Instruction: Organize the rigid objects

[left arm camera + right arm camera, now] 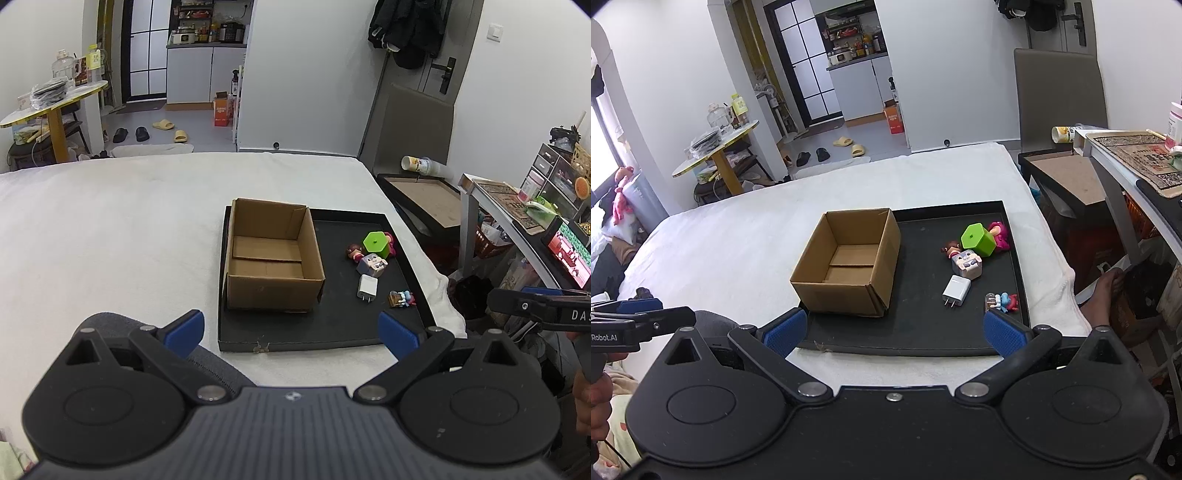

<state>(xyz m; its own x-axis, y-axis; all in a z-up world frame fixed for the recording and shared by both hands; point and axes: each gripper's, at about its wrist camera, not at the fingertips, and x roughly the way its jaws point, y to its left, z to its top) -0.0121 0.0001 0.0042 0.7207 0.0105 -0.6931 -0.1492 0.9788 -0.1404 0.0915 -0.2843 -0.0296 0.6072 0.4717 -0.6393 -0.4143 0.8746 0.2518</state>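
A black tray [332, 332] [916, 332] lies on the white bed. An empty cardboard box [273, 254] [849, 262] stands open on the tray's left half. To its right lie a green hexagonal block [376, 243] [977, 240], a pink doll [999, 232], a small brown-haired figure [354, 253] [950, 250], a grey cube toy [371, 266] [967, 265], a white charger [367, 288] [956, 291] and a small blue-and-red figure [402, 298] [1003, 302]. My left gripper [291, 334] and right gripper [895, 332] hover open before the tray's near edge, holding nothing.
The white bed [110, 229] stretches left of the tray. A desk [1126, 162] with clutter stands at the right, a low dark table [424, 199] beyond it. A person's foot [1108, 291] shows beside the bed. The other gripper [535, 310] [635, 325] appears at each view's edge.
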